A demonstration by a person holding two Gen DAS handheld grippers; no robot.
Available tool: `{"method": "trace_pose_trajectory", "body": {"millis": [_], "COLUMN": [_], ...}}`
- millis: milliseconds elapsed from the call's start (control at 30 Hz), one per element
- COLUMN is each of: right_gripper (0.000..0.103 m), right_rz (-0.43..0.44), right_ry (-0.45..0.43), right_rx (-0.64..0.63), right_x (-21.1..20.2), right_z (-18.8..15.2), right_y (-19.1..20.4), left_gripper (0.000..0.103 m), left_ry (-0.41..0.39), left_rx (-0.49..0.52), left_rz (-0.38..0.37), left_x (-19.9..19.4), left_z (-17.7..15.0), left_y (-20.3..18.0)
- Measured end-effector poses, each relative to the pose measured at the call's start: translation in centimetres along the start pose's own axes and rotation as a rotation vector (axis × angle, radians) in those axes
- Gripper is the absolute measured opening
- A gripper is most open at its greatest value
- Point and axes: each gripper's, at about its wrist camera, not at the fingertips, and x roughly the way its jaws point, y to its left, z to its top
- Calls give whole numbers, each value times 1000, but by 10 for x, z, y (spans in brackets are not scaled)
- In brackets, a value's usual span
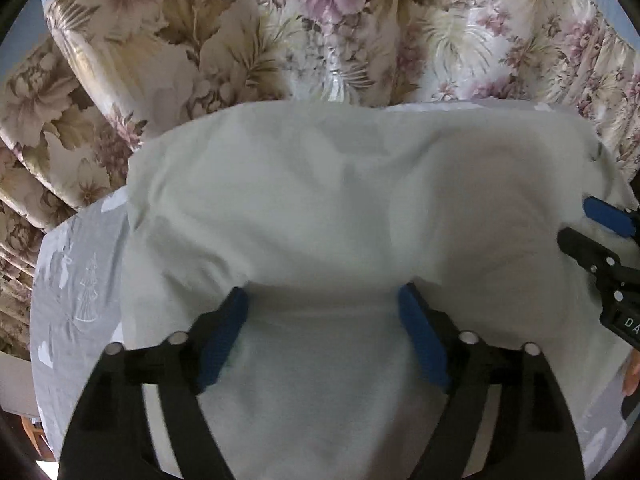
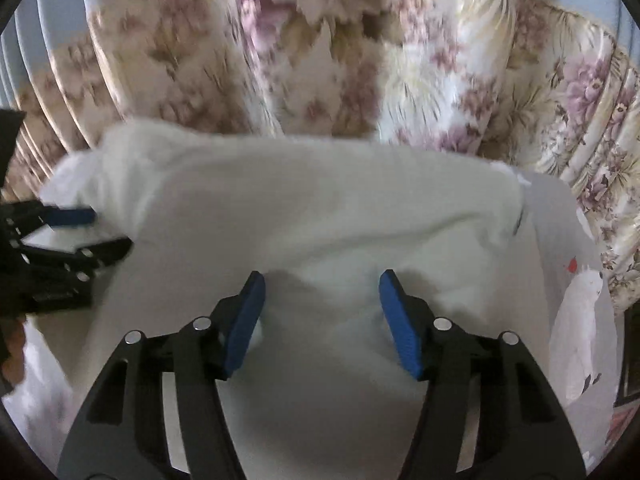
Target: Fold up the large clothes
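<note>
White garment (image 1: 340,208) spread mid-frame on grey printed bedsheet (image 1: 76,280), floral curtain (image 1: 192,28) above. Left hand-held gripper (image 1: 322,312) jaws wide, over cloth, gripping nothing. Right hand-held gripper (image 2: 320,300) likewise parted, empty, over garment's near part.

Floral curtain (image 1: 320,20) hangs behind grey printed sheet (image 1: 76,280)

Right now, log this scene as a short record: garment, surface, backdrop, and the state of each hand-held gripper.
garment: pale white cloth, spread over the bed, far edge puffed up
surface: grey printed sheet under the cloth
backdrop: floral curtain behind the bed
left hand-held gripper: open, over the cloth, nothing pinched
right hand-held gripper: open, over the cloth, nothing pinched
side by side: each gripper shows at the edge of the other's view
</note>
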Motion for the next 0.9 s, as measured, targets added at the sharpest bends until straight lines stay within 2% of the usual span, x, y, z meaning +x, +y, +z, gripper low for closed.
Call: {"method": "trace_pose_trajectory", "body": {"millis": [133,400,567,633,733,800,867,900], "right_gripper": [60,60,60,60,61,63,73,74], "right_rz": [-24,-27,-37,-40,-21,6,2,-8], "right_ry": [-1,-5,3,15,11,-25,-67,-78], "right_rx": [-34,-33,-30,-21,2,26,4,-14], "right_x": [6,16,19,19,2,-18,-40,-48], "right_z": [-6,-5,-3,0,3,1,-4,-6], "right_y": [1,-3,-2,-2,-3,-2,4,7], "left_gripper": [88,90,98,98,97,97,97,97], "left_ry": [-26,-44,-48,-34,-30,-40,-70,-85], "left_rx": [42,34,27,23,1,-29,-56,-77], "left_rz": [47,52,69,65,19,-2,-7,-17], "left_x": [4,6,11,11,-3,-18,-35,-42], "left_z": [-2,-4,-2,0,-3,-10,-20,-24], "left_y": [-8,-3,-2,0,10,22,38,49]}}
